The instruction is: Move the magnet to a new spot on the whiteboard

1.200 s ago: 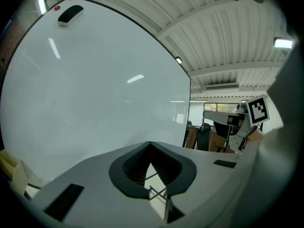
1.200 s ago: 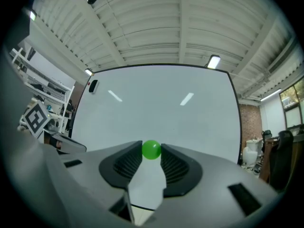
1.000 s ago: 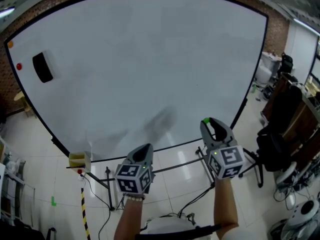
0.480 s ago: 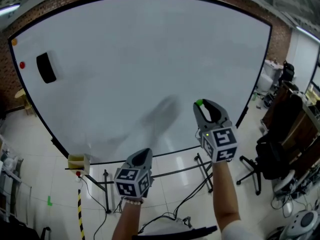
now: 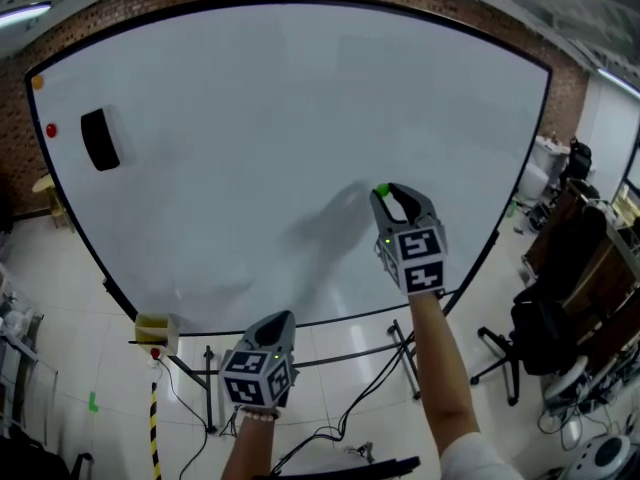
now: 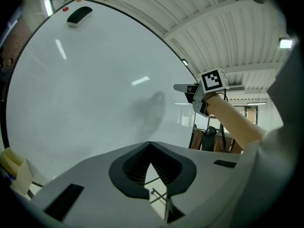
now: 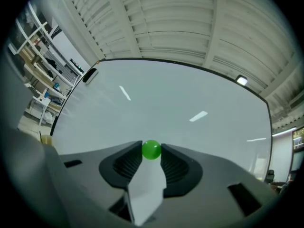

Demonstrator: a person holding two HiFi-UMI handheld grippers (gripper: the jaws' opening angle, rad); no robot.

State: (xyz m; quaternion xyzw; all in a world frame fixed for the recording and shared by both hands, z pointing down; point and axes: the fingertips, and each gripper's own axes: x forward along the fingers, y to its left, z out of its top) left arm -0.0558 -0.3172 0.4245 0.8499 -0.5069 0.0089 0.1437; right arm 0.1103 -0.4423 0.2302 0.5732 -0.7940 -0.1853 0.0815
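R gripper (image 5: 385, 192) pinches green magnet (image 7: 151, 149) by whiteboard (image 5: 300, 118) — L gripper (image 5: 281, 320) closed, empty.

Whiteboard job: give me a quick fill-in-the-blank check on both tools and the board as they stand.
1. The right tool is shut on a small ____ magnet.
2. The left tool has its jaws ____, with nothing between them.
3. In the head view, the black eraser sits at the upper ____ of the whiteboard.

Missing words: green; shut; left
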